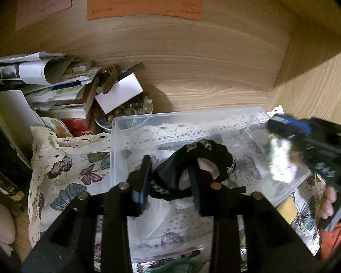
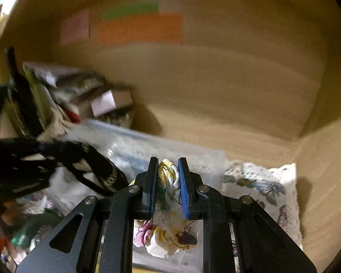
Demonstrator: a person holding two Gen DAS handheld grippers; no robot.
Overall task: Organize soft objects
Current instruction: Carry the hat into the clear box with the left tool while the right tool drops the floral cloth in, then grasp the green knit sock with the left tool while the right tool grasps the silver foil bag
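Closest to my left camera, the left gripper (image 1: pixel 170 182) had its jaws set fairly narrow with a black scrunchie (image 1: pixel 194 170) threaded between and around them; one finger passed through the loop, and I judged the band to be gripped, held just above the clear plastic bin (image 1: pixel 134 122). In my right camera, the right gripper (image 2: pixel 169 186) was clamped tight on a floral scrunchie (image 2: pixel 168 204), white with yellow and pink blooms, whose bunched fabric stood up between the blue pads (image 2: pixel 183 195) and hung down below them. From the left view that same tool appeared blurred at the right edge, carrying its pale bundle over the bin's right corner, with the operator's hand (image 1: pixel 329 202) wrapped around the handle. Both scrunchies were therefore off the surface, over or just at the bin. The bin sat on a butterfly-print cloth (image 1: pixel 75 173) with a lace border, which covered the shelf floor. I saw something green (image 2: pixel 25 234) lying low at the left of the right view, too blurred to name. Beyond the bin, to the left, I saw a stack of books and papers (image 1: pixel 45 86), a white card (image 1: pixel 119 95) and a bowl of small trinkets (image 1: pixel 129 111) beside it. Farthest back, the wooden back panel (image 1: pixel 204 56) carried an orange note (image 1: pixel 145 4), a pink note (image 1: pixel 44 4) and a green note (image 2: pixel 129 11).
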